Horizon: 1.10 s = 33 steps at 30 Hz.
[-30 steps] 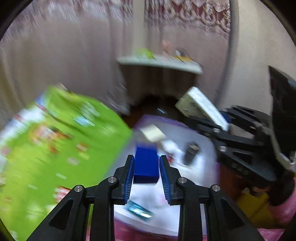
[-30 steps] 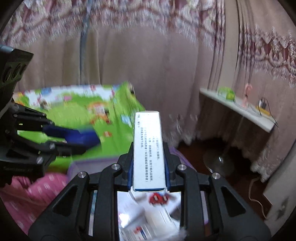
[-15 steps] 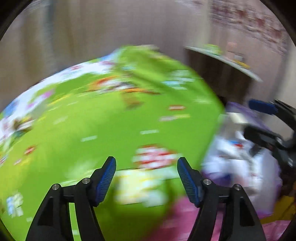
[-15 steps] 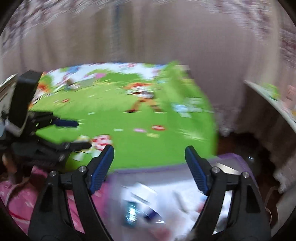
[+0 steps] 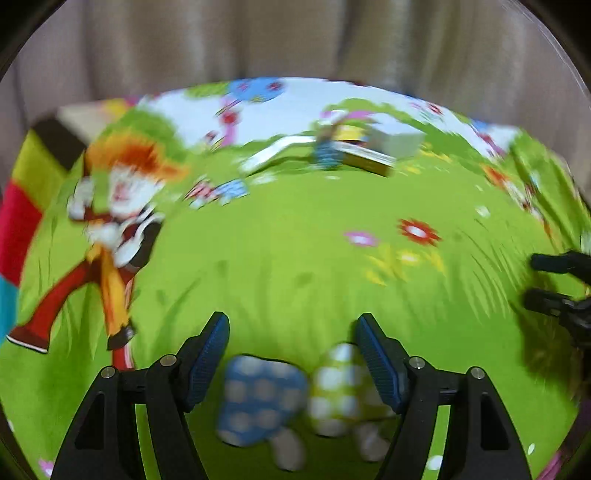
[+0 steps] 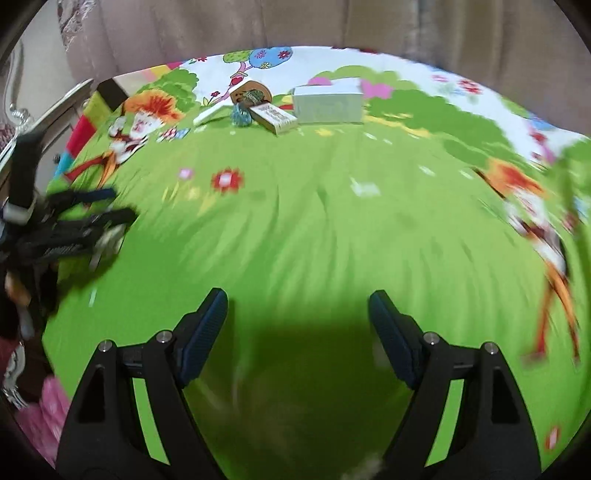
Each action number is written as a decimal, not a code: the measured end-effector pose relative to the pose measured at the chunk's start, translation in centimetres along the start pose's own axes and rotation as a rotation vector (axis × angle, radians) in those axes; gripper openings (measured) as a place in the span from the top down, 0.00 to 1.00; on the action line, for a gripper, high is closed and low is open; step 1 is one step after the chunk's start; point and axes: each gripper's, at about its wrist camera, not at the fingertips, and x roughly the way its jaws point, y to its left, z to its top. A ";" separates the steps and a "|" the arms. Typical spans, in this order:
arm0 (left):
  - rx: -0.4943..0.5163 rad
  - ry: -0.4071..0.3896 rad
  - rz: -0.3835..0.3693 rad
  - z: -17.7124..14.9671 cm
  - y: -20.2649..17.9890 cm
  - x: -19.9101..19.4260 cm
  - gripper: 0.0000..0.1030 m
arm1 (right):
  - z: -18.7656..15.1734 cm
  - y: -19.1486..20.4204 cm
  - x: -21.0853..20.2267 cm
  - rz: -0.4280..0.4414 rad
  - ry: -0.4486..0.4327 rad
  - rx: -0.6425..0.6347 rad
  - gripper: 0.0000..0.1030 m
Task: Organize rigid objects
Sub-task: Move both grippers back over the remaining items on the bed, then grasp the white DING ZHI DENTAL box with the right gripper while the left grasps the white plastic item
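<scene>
Both grippers hover over a green cartoon-print mat (image 6: 314, 206). My left gripper (image 5: 291, 332) is open and empty; it also shows at the left edge of the right wrist view (image 6: 92, 218). My right gripper (image 6: 297, 310) is open and empty; its fingertips show at the right edge of the left wrist view (image 5: 554, 280). At the mat's far side lies a cluster: a white box (image 6: 327, 101), a small tan carton (image 6: 275, 116), a round wooden disc (image 6: 251, 92), a blue-green pouch (image 6: 241, 116) and a white flat stick (image 6: 210, 112). The same cluster appears blurred in the left wrist view (image 5: 354, 147).
Beige curtains (image 6: 295, 22) hang behind the mat. A colourful striped edge (image 5: 26, 192) runs along the mat's left side. Pink fabric (image 6: 44, 413) lies at the lower left. Printed mushrooms (image 5: 280, 391) on the mat sit between my left fingers.
One second ago my left gripper was shut on a blue box and my right on a white box over a purple bin. Both have let go, opened and swung left over the mat.
</scene>
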 end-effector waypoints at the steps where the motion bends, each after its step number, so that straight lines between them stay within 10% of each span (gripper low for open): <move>1: -0.022 0.003 0.020 0.1 0.7 0.2 0.25 | 1.5 0.1 1.3 -0.002 0.002 -0.009 0.20; 8: -0.053 0.034 0.100 0.1 0.6 0.7 0.00 | 9.9 2.1 8.1 0.007 0.003 -0.172 0.19; 18: -0.073 0.042 0.077 0.4 1.2 1.2 0.00 | 17.7 3.5 14.6 0.103 0.022 -0.285 0.09; 20: -0.073 0.042 0.077 0.4 1.2 1.2 0.00 | 17.6 3.5 14.5 0.124 0.021 -0.302 0.25; 22: -0.074 0.043 0.077 0.4 1.2 1.2 0.00 | 17.1 3.6 13.4 0.149 0.003 -0.311 0.66; 33: -0.031 0.059 0.070 2.1 1.1 2.4 0.00 | 4.6 1.9 3.5 0.002 -0.046 -0.214 0.67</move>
